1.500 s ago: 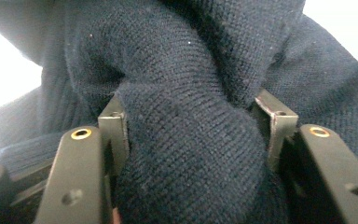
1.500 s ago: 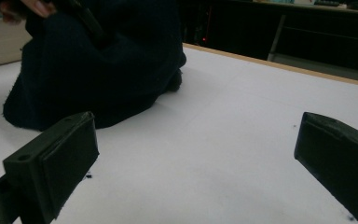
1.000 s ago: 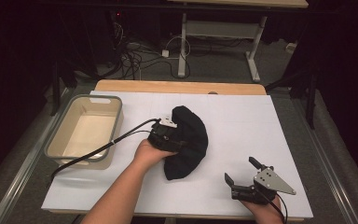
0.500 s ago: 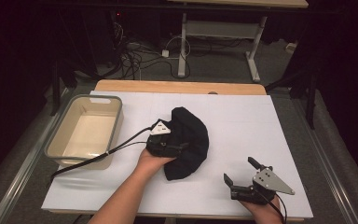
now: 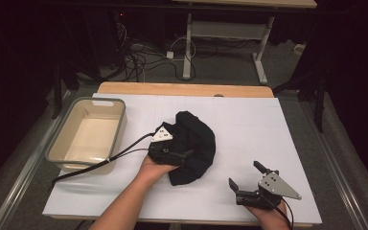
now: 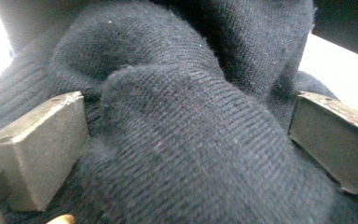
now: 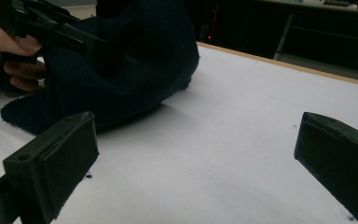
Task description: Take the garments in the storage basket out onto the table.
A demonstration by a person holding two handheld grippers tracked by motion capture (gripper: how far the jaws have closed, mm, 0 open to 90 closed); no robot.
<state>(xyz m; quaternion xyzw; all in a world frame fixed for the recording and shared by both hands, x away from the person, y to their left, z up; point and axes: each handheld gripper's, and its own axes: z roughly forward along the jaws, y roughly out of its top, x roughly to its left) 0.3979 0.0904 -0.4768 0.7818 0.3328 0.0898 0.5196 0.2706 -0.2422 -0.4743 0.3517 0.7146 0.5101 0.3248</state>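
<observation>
A white desk (image 5: 249,120) seen from above. At its centre lies a black knitted garment (image 5: 194,146), bunched into a rounded heap. The person's left hand comes in from 6 o'clock and holds the left tongs (image 5: 170,154) against the heap's 9 o'clock edge.

In the left gripper view, a thick fold of the knit (image 6: 186,154) bulges up between the two grey pads (image 6: 42,149). The jaws have just been opening and now stand spread wide — the fabric sits between them and brushes the pads but is not pinched. The left tongs are released.

The right tongs (image 5: 249,181) rest at the desk's 5 o'clock corner, well apart from the garment. In the right gripper view their jaws stand wide apart with only bare desk between them — released and holding nothing.

The step in hand looks like letting go of the garment after bunching or shifting it, or re-setting the grip. The next move probably calls for taking a fresh bite on a firm fold, deep enough that the soft knit does not slip out, then lifting the whole heap clear of the desk.

At 9 o'clock, touching the desk's left edge, sits a cream plastic tub (image 5: 60,143) with a grey rim. It is empty. The left tongs' black cable (image 5: 110,160) trails across its near corner.
</observation>
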